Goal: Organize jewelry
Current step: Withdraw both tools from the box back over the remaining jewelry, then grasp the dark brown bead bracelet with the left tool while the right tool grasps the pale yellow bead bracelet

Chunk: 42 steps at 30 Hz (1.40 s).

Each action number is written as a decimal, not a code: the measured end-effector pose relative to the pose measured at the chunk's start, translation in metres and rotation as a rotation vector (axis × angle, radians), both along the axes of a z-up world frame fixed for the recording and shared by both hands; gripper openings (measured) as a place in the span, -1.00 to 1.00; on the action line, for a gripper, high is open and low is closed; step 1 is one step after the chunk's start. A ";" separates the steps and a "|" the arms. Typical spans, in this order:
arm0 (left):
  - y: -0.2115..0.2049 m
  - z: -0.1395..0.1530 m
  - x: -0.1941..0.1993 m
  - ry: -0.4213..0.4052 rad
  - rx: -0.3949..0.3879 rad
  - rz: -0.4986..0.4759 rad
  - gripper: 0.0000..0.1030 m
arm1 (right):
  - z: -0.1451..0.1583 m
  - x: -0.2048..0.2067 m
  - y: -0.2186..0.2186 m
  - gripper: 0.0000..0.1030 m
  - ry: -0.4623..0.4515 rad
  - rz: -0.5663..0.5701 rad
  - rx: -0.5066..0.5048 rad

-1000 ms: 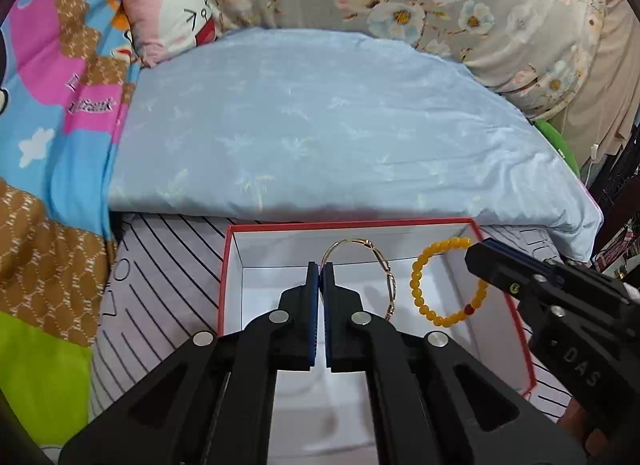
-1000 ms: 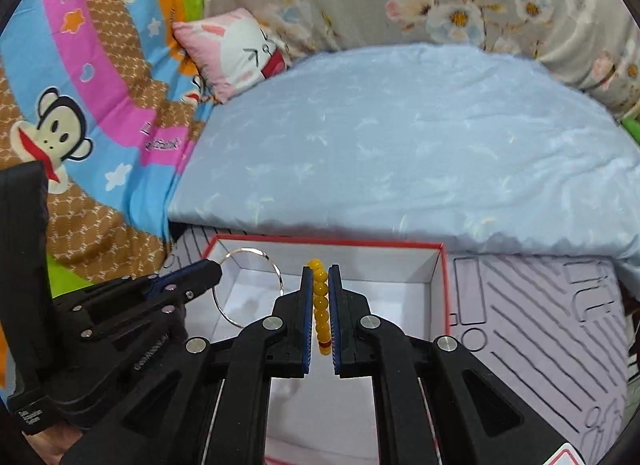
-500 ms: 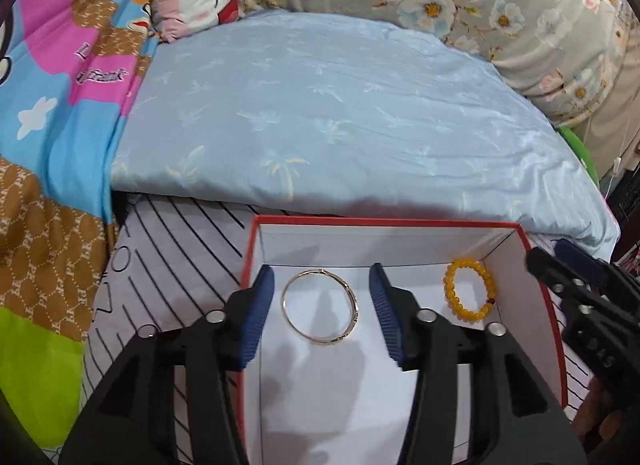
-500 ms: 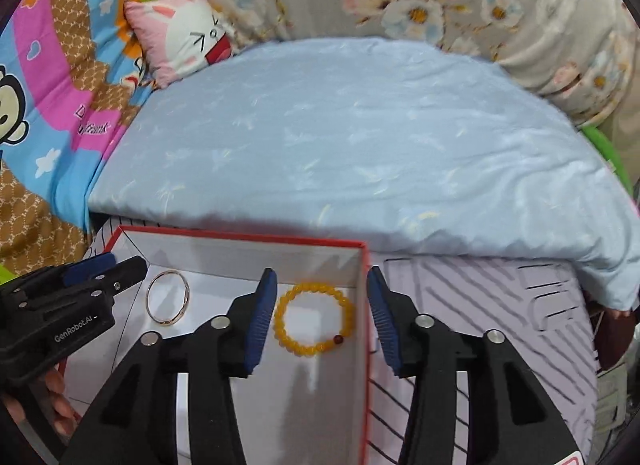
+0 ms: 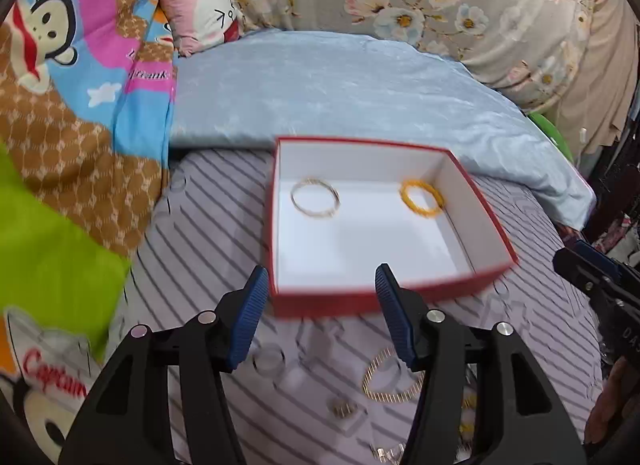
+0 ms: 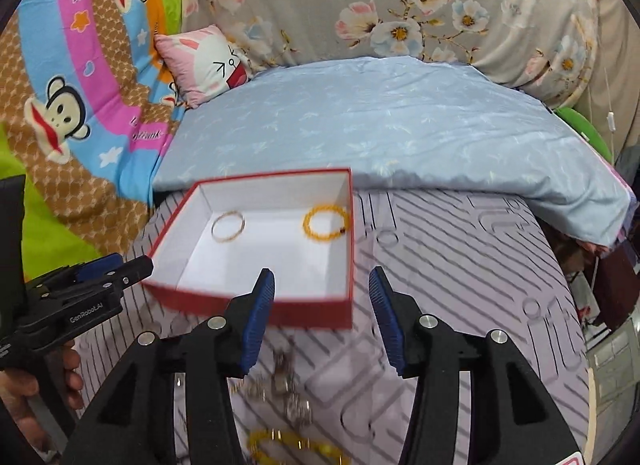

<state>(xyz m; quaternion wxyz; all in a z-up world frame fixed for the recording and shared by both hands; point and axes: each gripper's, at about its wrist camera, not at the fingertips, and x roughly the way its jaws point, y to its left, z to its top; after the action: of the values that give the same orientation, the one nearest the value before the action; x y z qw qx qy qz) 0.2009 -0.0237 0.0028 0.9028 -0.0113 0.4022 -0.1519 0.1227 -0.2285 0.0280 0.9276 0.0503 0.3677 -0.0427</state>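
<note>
Two bangles (image 5: 315,198) (image 5: 422,204) flat in red box (image 5: 320,301), side by side

A striped grey mat (image 5: 208,249) carries a red box (image 5: 360,299), with loose jewelry (image 5: 390,381) just before it.

Left black two-finger gripper with ribbed blue pads (image 5: 318,313): tilted downward, jaws parted and opening, nothing between the pads (image 5: 248,319). Right black two-finger gripper with ribbed blue pads (image 6: 322,319): also tilted downward, jaws parted about as wide, gap between the pads (image 6: 258,319) empty. In the right wrist view the left gripper appears at the lower left edge, gripped from below by a bare hand (image 6: 36,397) with fingers curled around the handle.
</note>
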 end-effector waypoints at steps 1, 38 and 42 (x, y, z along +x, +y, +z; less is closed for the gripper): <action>0.000 -0.001 -0.011 0.004 0.002 -0.004 0.04 | -0.002 -0.011 0.003 -0.05 0.007 0.002 0.000; -0.011 -0.083 -0.149 0.134 0.084 -0.084 -0.30 | -0.056 -0.138 0.010 -0.05 0.164 -0.038 0.098; -0.013 -0.084 -0.148 0.108 0.104 -0.082 -0.53 | -0.059 -0.136 0.011 -0.05 0.171 -0.036 0.100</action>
<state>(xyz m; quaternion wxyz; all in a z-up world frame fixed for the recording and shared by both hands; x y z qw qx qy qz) 0.0530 -0.0368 -0.0811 0.8720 0.0441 0.4580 -0.1669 -0.0130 -0.2178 -0.0309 0.8883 0.0994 0.4462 -0.0449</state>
